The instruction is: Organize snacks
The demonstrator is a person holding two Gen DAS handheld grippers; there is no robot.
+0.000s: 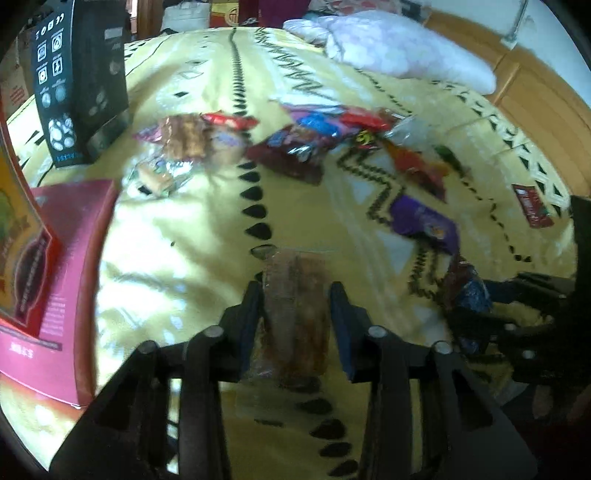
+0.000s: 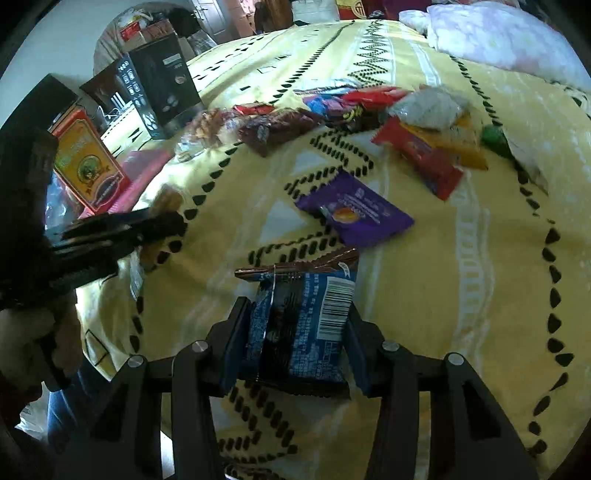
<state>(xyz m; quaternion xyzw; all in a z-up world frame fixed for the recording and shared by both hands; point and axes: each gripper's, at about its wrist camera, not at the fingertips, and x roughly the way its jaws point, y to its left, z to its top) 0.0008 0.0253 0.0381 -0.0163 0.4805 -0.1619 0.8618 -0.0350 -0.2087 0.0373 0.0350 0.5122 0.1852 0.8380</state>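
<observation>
Glossy foil packet (image 2: pixel 299 325) (cloth bedspread (image 2: pixel 443 295))

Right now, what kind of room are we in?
Most likely a bedroom: the snacks lie on a bed under a yellow patterned bedspread, a pale pillow sits at its far end, and a wooden headboard runs behind it.

Soft daylight washes my yellow bedspread (image 1: pixel 177 229), bright and glary in patches. My left view smears with motion blur. Both views bend and darken at the rims.
</observation>
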